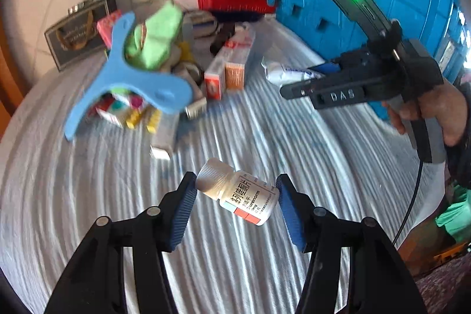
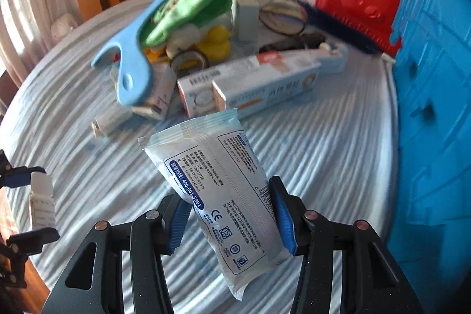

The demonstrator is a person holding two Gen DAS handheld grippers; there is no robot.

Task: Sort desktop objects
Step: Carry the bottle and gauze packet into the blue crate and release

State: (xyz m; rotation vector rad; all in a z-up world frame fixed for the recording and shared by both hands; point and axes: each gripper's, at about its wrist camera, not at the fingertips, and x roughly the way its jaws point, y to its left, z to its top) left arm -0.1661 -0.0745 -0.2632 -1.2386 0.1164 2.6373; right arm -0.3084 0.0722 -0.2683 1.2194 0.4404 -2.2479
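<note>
Pill bottle (image 1: 239,194) in left claw (image 1: 237,206), wipes pack (image 2: 223,196) in right claw (image 2: 229,221)

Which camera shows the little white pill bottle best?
The left wrist view: the pill bottle sits big and sharp between the left gripper pads, label readable. The right wrist view shows it only small at the left edge, label blurry.

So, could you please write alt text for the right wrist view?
The right gripper holds a white wet-wipe packet between its blue-padded fingers above a striped cloth. Behind lies a pile of boxes and toys, with a blue crate at the right.
</note>
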